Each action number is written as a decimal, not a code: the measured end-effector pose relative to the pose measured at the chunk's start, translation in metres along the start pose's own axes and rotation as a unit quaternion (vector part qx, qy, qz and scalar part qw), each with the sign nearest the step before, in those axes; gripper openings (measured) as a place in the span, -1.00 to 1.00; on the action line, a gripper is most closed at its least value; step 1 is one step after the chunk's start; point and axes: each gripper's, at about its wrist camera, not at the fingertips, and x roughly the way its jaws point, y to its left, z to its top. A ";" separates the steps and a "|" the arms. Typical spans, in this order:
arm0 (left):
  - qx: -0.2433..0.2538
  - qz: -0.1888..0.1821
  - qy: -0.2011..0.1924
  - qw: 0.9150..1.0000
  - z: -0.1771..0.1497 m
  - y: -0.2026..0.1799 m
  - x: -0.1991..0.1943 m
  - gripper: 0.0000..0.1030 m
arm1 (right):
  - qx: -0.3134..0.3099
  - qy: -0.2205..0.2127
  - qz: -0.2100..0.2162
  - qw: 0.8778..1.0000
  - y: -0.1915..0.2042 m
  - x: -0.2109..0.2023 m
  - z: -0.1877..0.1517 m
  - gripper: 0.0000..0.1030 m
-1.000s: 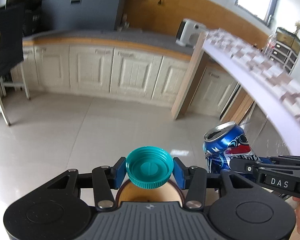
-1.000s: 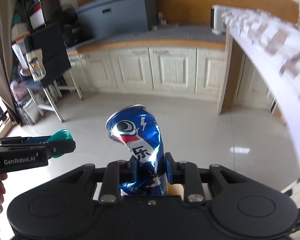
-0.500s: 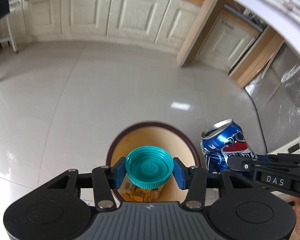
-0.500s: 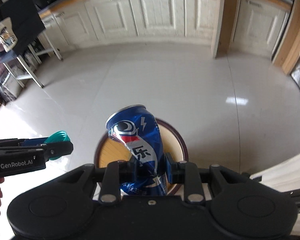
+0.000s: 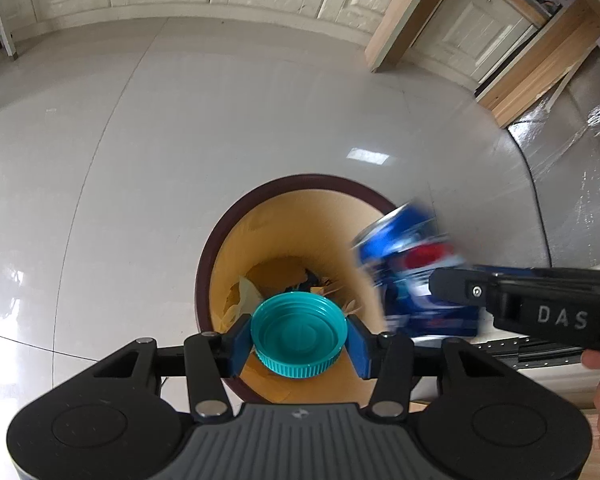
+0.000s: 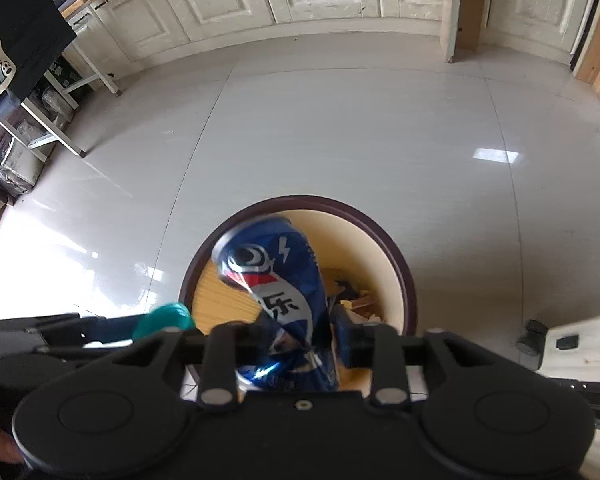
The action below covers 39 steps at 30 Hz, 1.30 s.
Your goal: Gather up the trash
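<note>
Both grippers hang over the bin point(image 5: 204, 280), its dark rim and yellow inside open below on the pale tile floor point(image 5: 140, 140). The left gripper point(image 5: 299, 338) has its blue pads point(image 5: 238, 342) pinched on a teal bottle cap point(image 5: 299, 334), hollow side facing the camera, and from this view the cap sits over the near part of the bin's mouth. Scraps of paper trash point(image 5: 240, 296) lie at the bottom.

Over on the right, the right gripper point(image 6: 296, 344) is squeezed on a crushed blue soda can point(image 6: 278, 292), gripped low on its body, open top leaning up and to the left. In the right wrist view the can lines up with the middle of the bin. In the left view it looks to hover at the bin's right rim, blurred, so it is hard to say exactly how centred it is.

The step in hand looks like the drop. To do it well: bring each item inside the rim line first, then spread the fingers cleanly and fully. The can is dented and leaning, so it may tip sideways on release; a lower, more central release should keep it off the rim. The cap is light and could bounce out, so let it go low and near the centre.
</note>
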 end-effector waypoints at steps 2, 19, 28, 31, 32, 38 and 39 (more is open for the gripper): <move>0.000 0.001 0.005 1.000 0.001 0.000 0.005 -0.03 | -0.008 0.003 -0.008 1.000 0.001 0.004 0.001 -0.14; 0.005 0.019 0.057 0.998 -0.002 0.001 0.021 0.73 | -0.008 0.025 -0.032 0.999 -0.013 0.007 -0.012 -0.05; 0.003 0.027 0.047 0.999 -0.001 -0.001 -0.003 1.00 | -0.008 0.010 -0.038 0.999 -0.010 -0.013 -0.013 0.15; 0.000 0.027 0.034 0.999 0.000 -0.005 -0.019 1.00 | -0.009 -0.006 -0.040 0.999 -0.006 -0.026 -0.012 0.39; 0.003 0.029 0.027 0.999 0.001 -0.007 -0.026 1.00 | -0.009 -0.014 -0.042 0.999 -0.004 -0.032 -0.011 0.53; 0.013 0.038 -0.003 0.999 0.002 -0.016 -0.069 1.00 | -0.010 -0.051 -0.054 0.997 0.006 -0.069 -0.009 1.00; 0.014 0.040 -0.008 0.999 0.002 -0.018 -0.076 1.00 | -0.010 -0.056 -0.057 0.997 0.008 -0.075 -0.009 1.00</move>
